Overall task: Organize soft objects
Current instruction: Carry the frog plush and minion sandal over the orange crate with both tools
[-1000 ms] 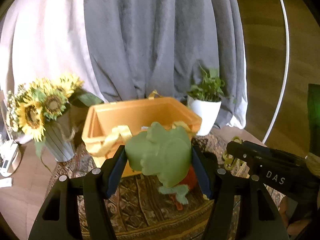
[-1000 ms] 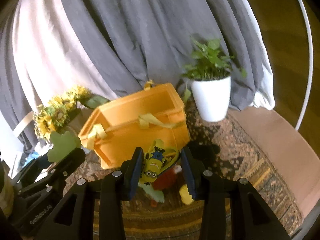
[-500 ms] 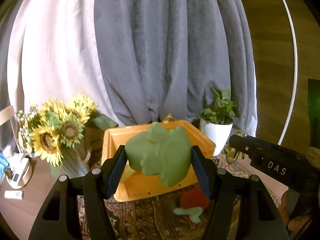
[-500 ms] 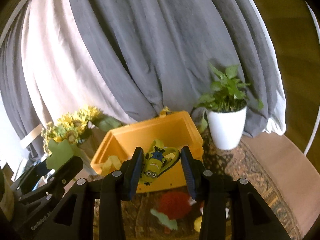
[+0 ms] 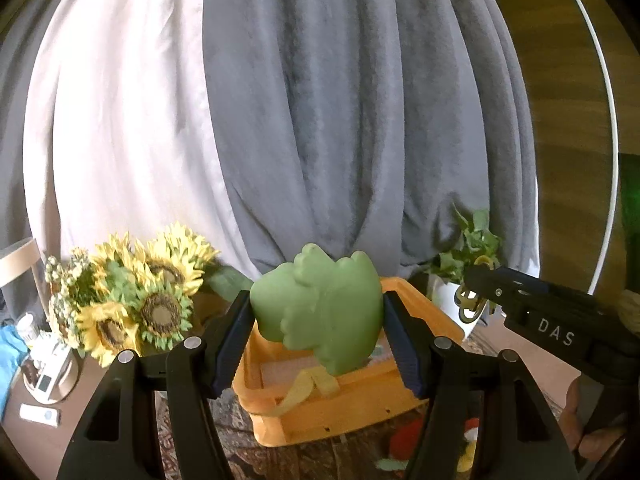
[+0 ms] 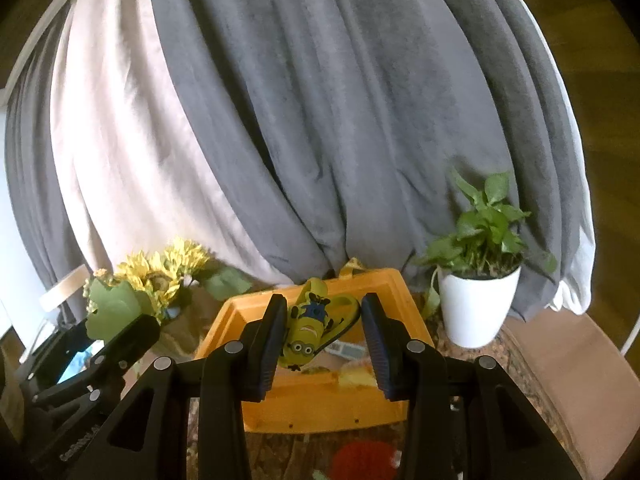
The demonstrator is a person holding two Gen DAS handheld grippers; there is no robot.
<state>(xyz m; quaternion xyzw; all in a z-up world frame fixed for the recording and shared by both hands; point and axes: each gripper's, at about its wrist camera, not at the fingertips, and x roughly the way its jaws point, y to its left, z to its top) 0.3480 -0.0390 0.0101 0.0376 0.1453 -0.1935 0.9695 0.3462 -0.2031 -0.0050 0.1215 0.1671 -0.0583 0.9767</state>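
My left gripper (image 5: 318, 320) is shut on a green soft toy (image 5: 320, 312) and holds it in the air above the near side of the orange bin (image 5: 344, 412). My right gripper (image 6: 322, 330) is shut on a yellow minion toy (image 6: 310, 328), held over the orange bin (image 6: 320, 404). The right gripper also shows at the right of the left wrist view (image 5: 472, 304). The left gripper with the green toy (image 6: 110, 312) shows at the left of the right wrist view. A red soft toy (image 6: 362, 460) lies on the patterned rug in front of the bin.
A sunflower bouquet (image 5: 136, 304) stands left of the bin. A white potted plant (image 6: 478, 292) stands to its right. Grey and white curtains (image 5: 320, 120) hang behind. Small items lie inside the bin (image 6: 348, 350). A small tray of devices (image 5: 48, 376) sits far left.
Both grippers have risen and moved forward with their toys, from low over the rug to above the orange bin. The red toy has dropped towards the bottom of both views.
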